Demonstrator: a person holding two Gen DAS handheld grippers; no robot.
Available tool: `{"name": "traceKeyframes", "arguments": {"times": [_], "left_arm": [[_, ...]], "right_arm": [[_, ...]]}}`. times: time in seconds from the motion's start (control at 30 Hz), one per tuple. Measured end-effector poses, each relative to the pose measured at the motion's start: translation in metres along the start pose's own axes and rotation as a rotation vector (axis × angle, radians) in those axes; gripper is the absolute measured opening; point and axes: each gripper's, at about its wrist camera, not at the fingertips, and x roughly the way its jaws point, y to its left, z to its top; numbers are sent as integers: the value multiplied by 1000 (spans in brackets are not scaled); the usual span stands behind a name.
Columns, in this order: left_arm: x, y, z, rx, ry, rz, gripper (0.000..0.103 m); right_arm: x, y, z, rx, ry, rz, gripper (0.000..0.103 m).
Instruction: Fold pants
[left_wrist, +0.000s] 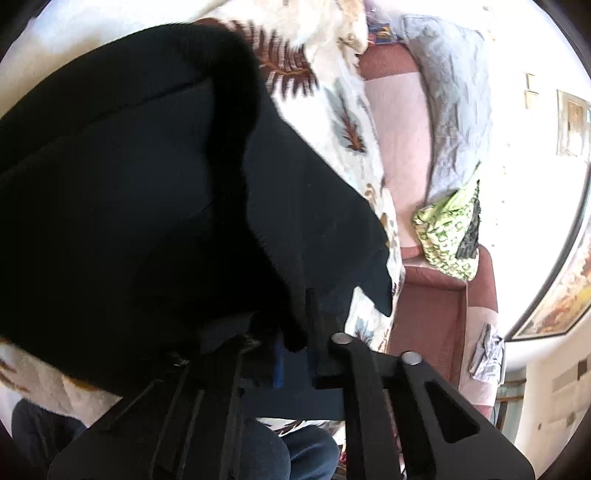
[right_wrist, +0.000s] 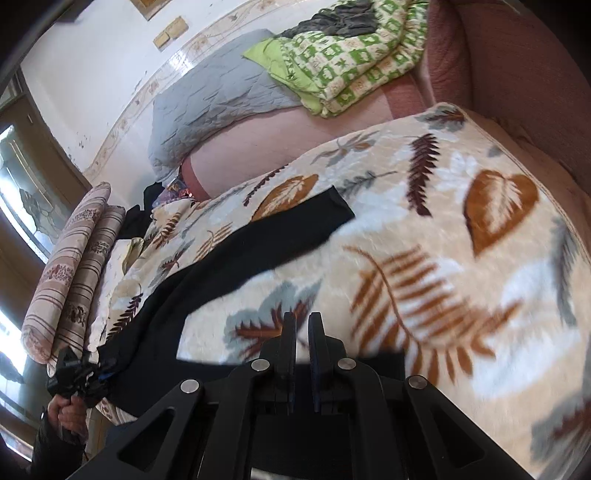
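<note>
A: Right gripper (right_wrist: 302, 325) first: jaws pinched nearly together, nothing between them, hanging clear above the blanket (right_wrist: 424, 258).

B: And the left gripper (left_wrist: 295, 332)?

A: Clenched on the pants (left_wrist: 147, 184). In its own view black cloth bunches right at the fingertips and fills everything from 9 to 12 o'clock. The right camera catches it at 8 o'clock, a hand (right_wrist: 68, 410) on the grip, cloth gathered in the jaws at the near end of the garment.

B: So where do the pants lie?

A: Stretched on the leaf-print blanket, a dark band running from that left gripper up toward 11 o'clock of the right gripper's tips, far end squared off flat. Beyond it, striped pillows (right_wrist: 74, 273) at 9 o'clock, a grey quilt (right_wrist: 214, 107) and a green one (right_wrist: 354, 55) toward 12.

B: How will that cloth behave?

A: Soft, limp, light, I'd say. It drapes and folds over itself in the left view, no stiffness at all. A one-point pinch will let the rest sag and twist.

B: Best place to grab, then?

A: Edges and corners. My guess: the right gripper should take the opposite corner of the end the left one holds, so both lift one straight edge. The plush blanket may drag on it, so lift before carrying across.
</note>
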Motion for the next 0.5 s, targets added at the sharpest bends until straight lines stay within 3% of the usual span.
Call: {"name": "traceKeyframes", "arguments": {"times": [0.1,0.23,0.3,0.37,0.47,0.5], "left_arm": [[-5,-5,-5,19,-5,4,5],[-11,-26,-5,63,-20,-46,5],[-18,-37,-1,88,-39,-63,5],[-22,-48,5,114,-51,-75,5],[-26,-57,14,145,-68,-69,5],[-27,-59,16,153,-73,-66,5]], "right_arm": [[21,-15,32,51,-14,23,6],[65,-67,65,415,-7,254,8],[94,-90,73,584,3,307,10],[114,-95,81,615,30,305,15],[134,-96,89,606,97,164,18],[135,-96,89,615,100,152,24]]}}
